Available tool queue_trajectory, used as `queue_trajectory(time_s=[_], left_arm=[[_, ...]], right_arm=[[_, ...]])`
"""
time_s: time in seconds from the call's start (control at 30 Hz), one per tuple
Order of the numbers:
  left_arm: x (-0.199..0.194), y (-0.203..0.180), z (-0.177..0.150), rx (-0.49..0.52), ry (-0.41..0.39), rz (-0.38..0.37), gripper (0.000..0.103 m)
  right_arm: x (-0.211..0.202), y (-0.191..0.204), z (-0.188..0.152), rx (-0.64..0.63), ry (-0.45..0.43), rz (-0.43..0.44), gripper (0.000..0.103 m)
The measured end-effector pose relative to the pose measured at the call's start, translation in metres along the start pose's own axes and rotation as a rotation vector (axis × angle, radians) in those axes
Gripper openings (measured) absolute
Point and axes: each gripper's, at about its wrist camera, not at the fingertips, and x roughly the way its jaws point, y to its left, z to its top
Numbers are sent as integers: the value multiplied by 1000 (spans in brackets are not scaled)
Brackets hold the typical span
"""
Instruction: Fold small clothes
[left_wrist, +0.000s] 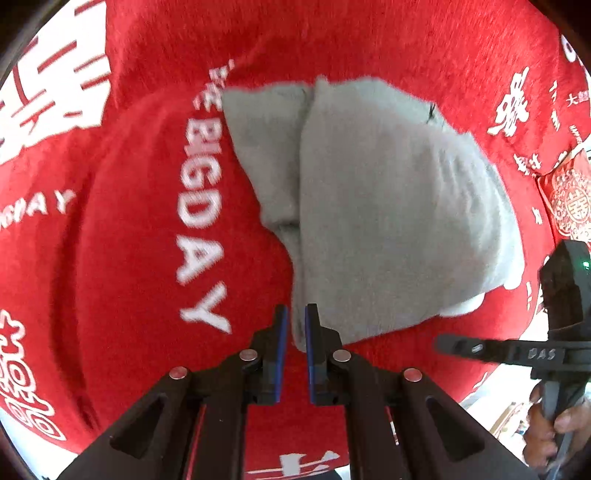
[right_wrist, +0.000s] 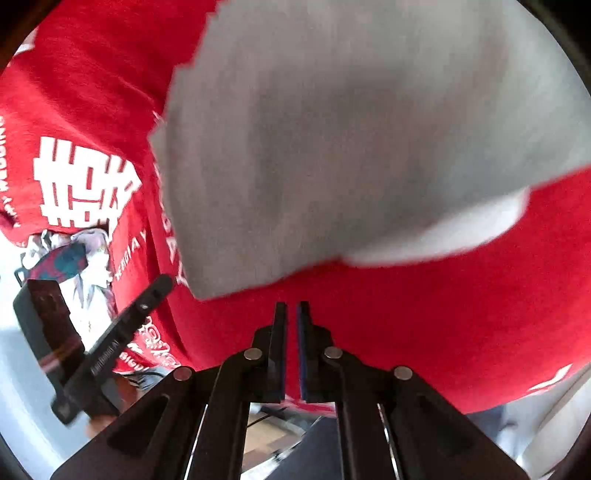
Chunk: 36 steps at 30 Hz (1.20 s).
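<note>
A small grey garment (left_wrist: 373, 206) lies folded on a red blanket (left_wrist: 129, 240) with white lettering. My left gripper (left_wrist: 295, 321) hovers at the garment's near corner, jaws a narrow gap apart with nothing clamped; the corner shows just behind the gap. In the right wrist view the same grey garment (right_wrist: 351, 140) fills the upper frame, blurred, with a white edge at its lower right. My right gripper (right_wrist: 291, 314) sits just short of the garment's near edge over the red blanket (right_wrist: 424, 325), jaws nearly together and empty.
The right gripper's body and the hand holding it (left_wrist: 557, 354) show at the left view's right edge. The left gripper's body (right_wrist: 74, 343) shows at the right view's lower left. A patterned cloth (right_wrist: 70, 258) lies past the blanket's left edge. A red embroidered cushion (left_wrist: 569, 199) lies at far right.
</note>
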Motion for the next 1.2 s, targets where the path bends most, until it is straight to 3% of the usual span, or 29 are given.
queue_trajectory(time_s=[0.1, 0.2, 0.33, 0.47, 0.6, 0.77, 0.93, 1.2], left_arm=[[-13, 5, 22, 10, -51, 25, 10], [-9, -3, 56, 19, -91, 66, 10], [10, -16, 95, -3, -125, 54, 10], [43, -33, 123, 6, -121, 55, 10], [76, -27, 128, -6, -60, 93, 10], [65, -20, 124, 0, -51, 88, 10], [47, -22, 111, 24, -36, 132, 10], [30, -7, 97, -33, -34, 194, 10]], right_arm=[[-45, -15, 20, -14, -159, -96, 6], [-85, -52, 51, 70, -292, -190, 6], [-109, -88, 84, 137, -371, -299, 6], [-105, -111, 98, 161, -359, -331, 6], [-94, -122, 94, 174, -346, -326, 5], [-105, -131, 87, 223, -357, -333, 5], [-104, -102, 73, 155, -354, -282, 5], [-64, -50, 64, 80, -265, -188, 5]])
